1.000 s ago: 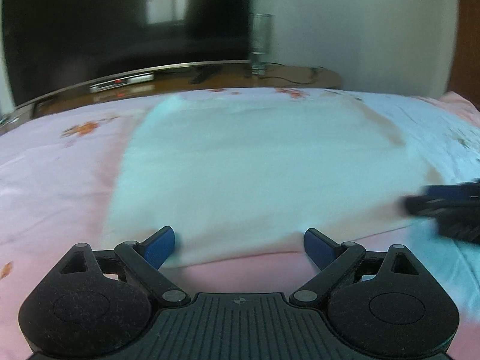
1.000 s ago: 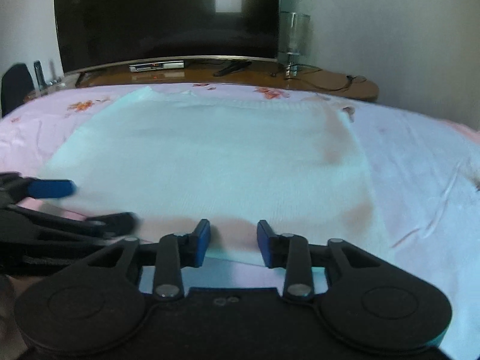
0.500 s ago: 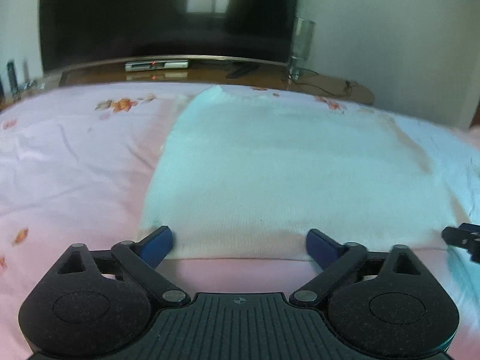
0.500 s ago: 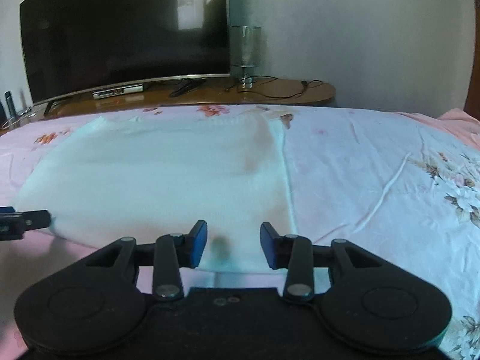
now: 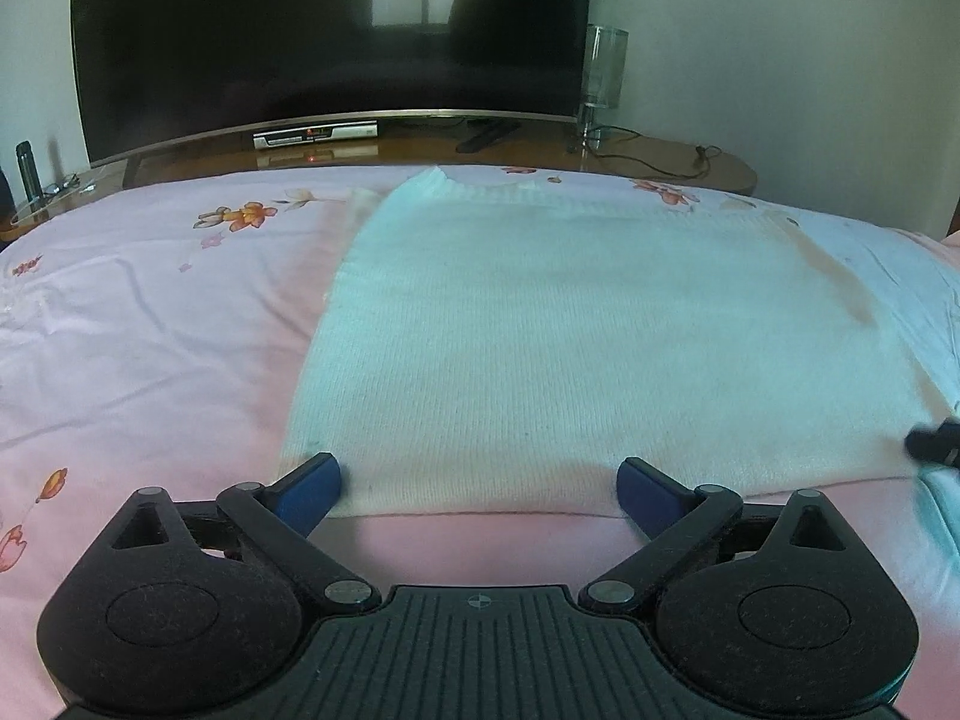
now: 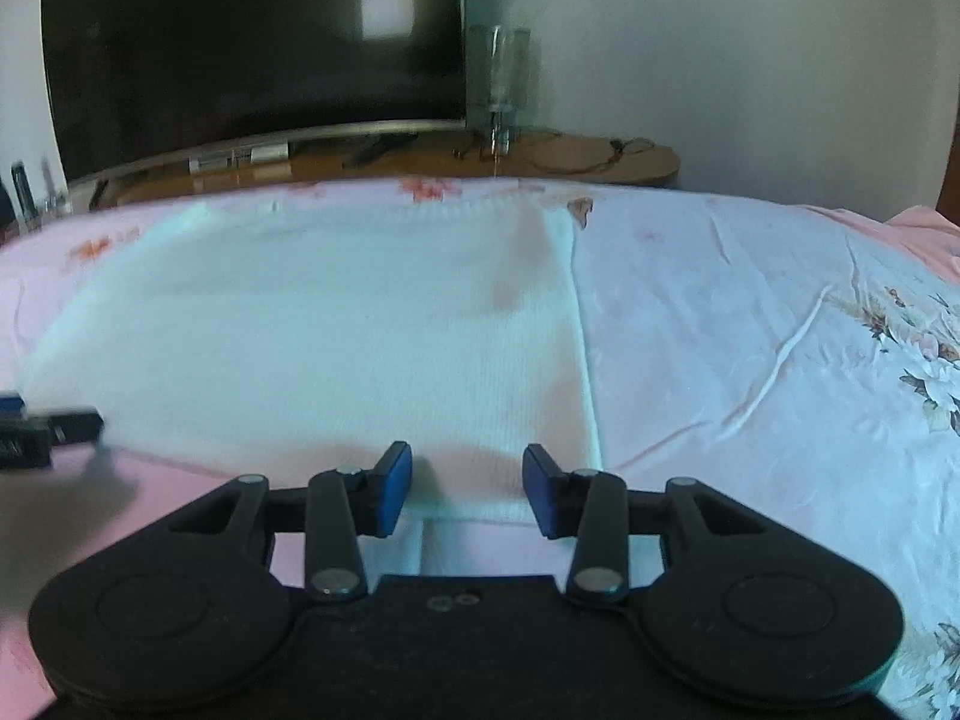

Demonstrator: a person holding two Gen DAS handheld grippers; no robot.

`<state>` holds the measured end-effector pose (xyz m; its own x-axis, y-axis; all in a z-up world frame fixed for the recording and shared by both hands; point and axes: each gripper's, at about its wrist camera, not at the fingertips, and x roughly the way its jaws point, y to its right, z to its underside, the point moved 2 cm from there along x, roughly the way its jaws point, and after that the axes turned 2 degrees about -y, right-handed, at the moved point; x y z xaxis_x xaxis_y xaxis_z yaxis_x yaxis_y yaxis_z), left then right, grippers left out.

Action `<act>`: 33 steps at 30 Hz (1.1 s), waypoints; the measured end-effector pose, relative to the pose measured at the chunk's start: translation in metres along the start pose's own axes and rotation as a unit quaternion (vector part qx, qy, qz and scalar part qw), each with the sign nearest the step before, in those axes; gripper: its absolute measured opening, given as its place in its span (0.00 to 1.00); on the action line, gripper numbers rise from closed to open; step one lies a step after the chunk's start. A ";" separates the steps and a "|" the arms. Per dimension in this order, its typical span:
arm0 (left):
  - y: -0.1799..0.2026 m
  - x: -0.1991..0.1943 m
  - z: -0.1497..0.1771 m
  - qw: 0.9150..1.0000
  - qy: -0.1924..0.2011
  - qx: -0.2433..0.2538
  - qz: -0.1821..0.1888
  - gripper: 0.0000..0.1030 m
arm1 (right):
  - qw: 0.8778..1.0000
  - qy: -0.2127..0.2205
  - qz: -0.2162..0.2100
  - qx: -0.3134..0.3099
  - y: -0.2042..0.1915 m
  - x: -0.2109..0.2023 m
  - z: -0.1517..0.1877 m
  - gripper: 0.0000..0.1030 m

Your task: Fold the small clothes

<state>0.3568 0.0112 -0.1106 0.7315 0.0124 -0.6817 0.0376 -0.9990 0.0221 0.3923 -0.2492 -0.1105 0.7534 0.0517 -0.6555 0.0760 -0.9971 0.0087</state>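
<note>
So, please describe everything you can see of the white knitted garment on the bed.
The white knitted garment lies flat on the pink floral bedsheet, already folded into a rough rectangle. The fabric looks soft and finely ribbed, with a ribbed band along the far edge. A faint brownish shade runs near its right side. Its near edge lies just ahead of the left gripper and the right gripper; both are open, neither clamping the cloth.

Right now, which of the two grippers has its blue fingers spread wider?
The left gripper: its jaws, which have just been opening, straddle much of the white knitted garment's near hem. The right gripper stands far narrower.
</note>
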 end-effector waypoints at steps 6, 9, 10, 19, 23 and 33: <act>0.000 0.001 0.002 1.000 0.007 0.003 0.000 0.98 | 1.000 -0.017 0.005 -0.014 -0.003 0.004 0.000 0.41; -0.001 0.002 0.002 1.000 0.007 0.003 0.001 0.99 | 1.000 -0.026 0.001 -0.012 -0.002 0.005 0.003 0.41; -0.001 0.002 0.002 1.000 0.006 0.003 0.001 0.99 | 1.000 -0.023 -0.003 -0.012 0.000 0.006 0.005 0.41; -0.023 -0.030 0.022 0.996 -0.017 -0.083 0.009 0.99 | 1.000 -0.013 -0.015 0.024 0.017 -0.023 0.001 0.42; -0.042 -0.040 0.031 0.976 -0.005 -0.204 0.070 0.98 | 0.999 -0.011 -0.035 0.039 0.022 -0.034 0.003 0.41; -0.089 -0.004 0.055 0.841 0.009 -0.511 0.180 0.54 | 0.994 -0.006 -0.085 0.069 0.018 -0.033 -0.019 0.35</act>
<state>0.3130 0.0979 -0.1501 0.8307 -0.2723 -0.4855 0.3702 -0.3811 0.8472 0.3809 -0.2681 -0.0743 0.7290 0.2210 -0.6478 0.1112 -0.9721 -0.2065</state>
